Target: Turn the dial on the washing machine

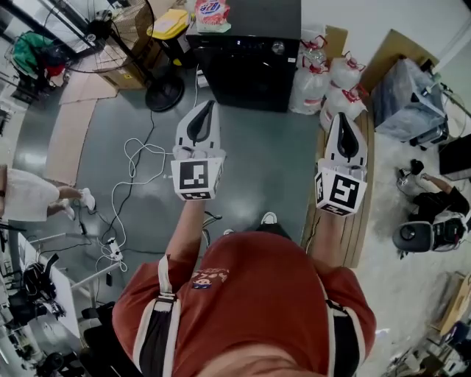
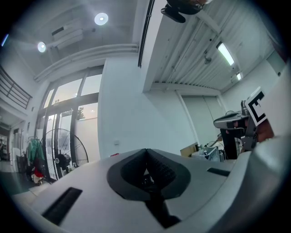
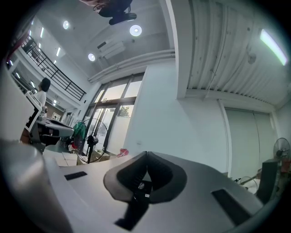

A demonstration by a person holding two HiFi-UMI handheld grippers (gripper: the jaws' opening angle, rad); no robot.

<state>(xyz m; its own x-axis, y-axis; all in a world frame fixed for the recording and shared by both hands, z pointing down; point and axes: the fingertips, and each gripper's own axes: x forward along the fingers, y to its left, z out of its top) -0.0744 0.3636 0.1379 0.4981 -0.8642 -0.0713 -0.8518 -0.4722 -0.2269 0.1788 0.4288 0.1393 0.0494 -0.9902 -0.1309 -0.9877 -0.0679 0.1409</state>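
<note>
In the head view, the black washing machine stands at the far end of the floor, with a small round dial on its top panel. My left gripper is held out in front of the machine, apart from it, its jaws shut on nothing. My right gripper is off to the right of the machine, also shut and empty. Both gripper views look up at the walls and ceiling. In them the left gripper and the right gripper have their jaws meeting, and the machine is out of sight.
A detergent bag lies on the machine. A standing fan and a yellow bin are to its left, and tied white bags to its right. A white cable loops over the floor. A wooden board lies under my right arm.
</note>
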